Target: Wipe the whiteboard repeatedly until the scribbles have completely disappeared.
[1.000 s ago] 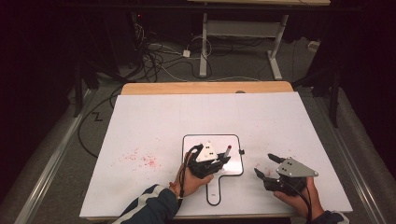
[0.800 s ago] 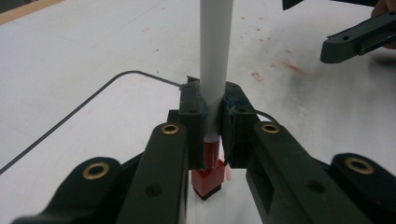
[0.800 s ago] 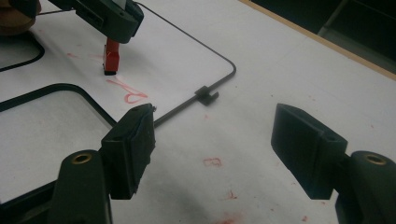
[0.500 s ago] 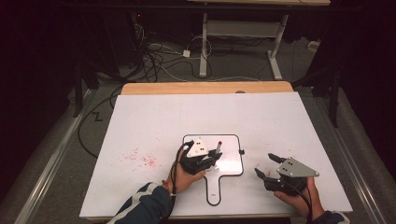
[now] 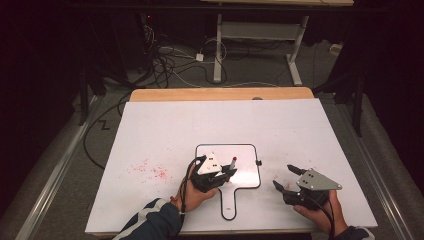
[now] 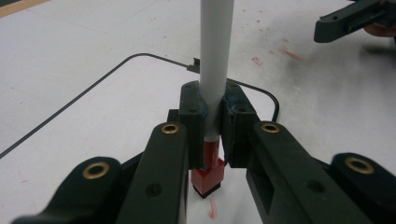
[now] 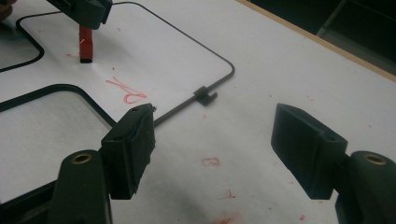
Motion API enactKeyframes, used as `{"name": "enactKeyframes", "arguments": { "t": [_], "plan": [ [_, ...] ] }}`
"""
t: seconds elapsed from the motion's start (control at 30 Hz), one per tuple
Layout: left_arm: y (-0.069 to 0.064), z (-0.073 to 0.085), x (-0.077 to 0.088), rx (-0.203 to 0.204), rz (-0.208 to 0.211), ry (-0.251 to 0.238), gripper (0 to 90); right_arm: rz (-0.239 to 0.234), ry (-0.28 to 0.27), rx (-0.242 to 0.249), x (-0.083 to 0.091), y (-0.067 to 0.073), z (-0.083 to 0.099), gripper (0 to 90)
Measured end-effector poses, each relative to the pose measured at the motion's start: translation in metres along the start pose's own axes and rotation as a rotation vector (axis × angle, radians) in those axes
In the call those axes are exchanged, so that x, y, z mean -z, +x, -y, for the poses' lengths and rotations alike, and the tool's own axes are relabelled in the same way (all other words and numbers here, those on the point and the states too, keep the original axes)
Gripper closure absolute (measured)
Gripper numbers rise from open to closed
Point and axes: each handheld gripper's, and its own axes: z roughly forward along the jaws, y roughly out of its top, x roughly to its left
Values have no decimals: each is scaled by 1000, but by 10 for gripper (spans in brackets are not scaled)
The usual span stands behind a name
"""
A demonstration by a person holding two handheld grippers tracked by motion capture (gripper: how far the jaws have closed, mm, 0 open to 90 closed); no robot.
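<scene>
Sliding left across the whiteboard point(image 5: 247, 172), the left gripper point(image 5: 220, 175) pinches the marker point(image 6: 215, 70) tip-down, likely starting another red stroke; the right gripper point(image 5: 286, 178) rests beside, jaws spread and empty.

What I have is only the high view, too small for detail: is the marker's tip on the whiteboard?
Observer: Yes. In the left gripper view the marker is clamped between the fingers of the left gripper, and its red tip appears to rest on the whiteboard, just above a short red stroke.
Operator: Anything written there already?
Observer: The right gripper view shows a red R-like mark on the board, close to the marker's tip.
</scene>
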Motion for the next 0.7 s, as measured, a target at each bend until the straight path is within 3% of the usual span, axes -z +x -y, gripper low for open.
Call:
{"name": "enactKeyframes", "arguments": {
  "t": [0.07,0.17,0.23,0.27,0.7],
  "plan": [
    [7,5,7,36,26,-14,789,-3,-3,2,1,0,0,310],
    [12,14,21,59,29,-18,789,-1,-4,-4,1,0,0,310],
    [11,16,26,41,36,-16,789,0,-2,-4,1,0,0,311],
    [11,18,30,49,4,2,789,-1,-2,-2,1,0,0,311],
    [19,34,58,59,-11,10,789,-4,3,-6,1,1,1,311]
  ]
}}
